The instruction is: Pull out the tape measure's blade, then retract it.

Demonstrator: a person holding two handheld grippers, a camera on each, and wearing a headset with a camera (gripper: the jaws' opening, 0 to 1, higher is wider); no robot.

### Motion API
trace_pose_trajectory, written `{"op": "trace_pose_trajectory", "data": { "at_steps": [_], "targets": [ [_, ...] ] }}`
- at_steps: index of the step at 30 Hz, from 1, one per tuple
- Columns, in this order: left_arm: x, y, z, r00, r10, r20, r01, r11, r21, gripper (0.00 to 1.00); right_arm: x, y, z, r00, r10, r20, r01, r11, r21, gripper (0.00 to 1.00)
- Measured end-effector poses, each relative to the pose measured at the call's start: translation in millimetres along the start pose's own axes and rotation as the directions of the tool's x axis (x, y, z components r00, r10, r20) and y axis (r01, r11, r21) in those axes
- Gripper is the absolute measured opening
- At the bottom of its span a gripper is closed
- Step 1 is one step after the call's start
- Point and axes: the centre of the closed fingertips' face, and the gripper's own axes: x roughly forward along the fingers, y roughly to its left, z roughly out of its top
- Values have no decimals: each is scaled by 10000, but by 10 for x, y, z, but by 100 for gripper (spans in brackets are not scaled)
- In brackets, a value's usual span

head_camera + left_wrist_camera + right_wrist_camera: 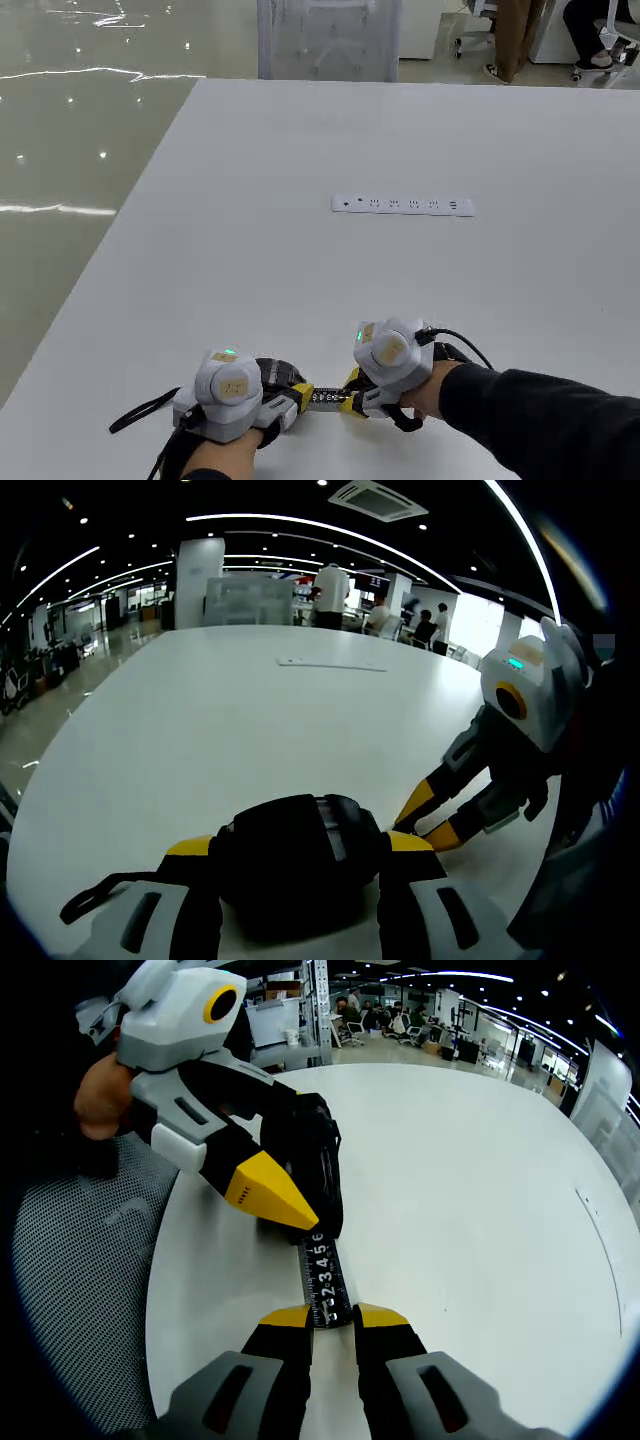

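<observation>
The left gripper squeezed the black tape measure, and the right gripper pinched its blade, at the bottom middle of the head view. A weak pinch could let the blade slip and snap back.

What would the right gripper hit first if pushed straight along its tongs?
The black tape measure: the short blade pinched by the right gripper leads straight into it. The left gripper, clamped on it, sits close beside that line and might be touched too.
</observation>
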Motion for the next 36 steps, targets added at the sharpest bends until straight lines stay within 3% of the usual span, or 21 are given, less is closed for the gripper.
{"op": "trace_pose_trajectory", "data": {
  "at_steps": [11, 23, 30, 31, 36],
  "targets": [
    [2, 6, -1, 9999, -97, -23, 97, 9999, -78, 59, 73, 27, 116, 9995, 92, 290, -93, 10000, 30, 13],
    [-6, 16, 6, 9999, -160, 7, 160, 9998, -155, 59, 196, 57, 263, 9994, 201, 277, -197, 9997, -155, 12],
    [-10, 21, 4, 9998, -201, 14, 202, 9995, -257, 59, 263, 89, 337, 9981, 227, 573, -217, 9996, -179, 12],
    [-11, 18, 3, 9998, -210, -8, 210, 9996, -206, 59, 270, 90, 337, 9985, 267, 478, -238, 9979, -599, 12],
    [-10, 15, -2, 9998, -185, -32, 184, 9997, -183, 59, 265, 99, 326, 9981, 315, 539, -269, 9961, -841, 13]
  ]
}}
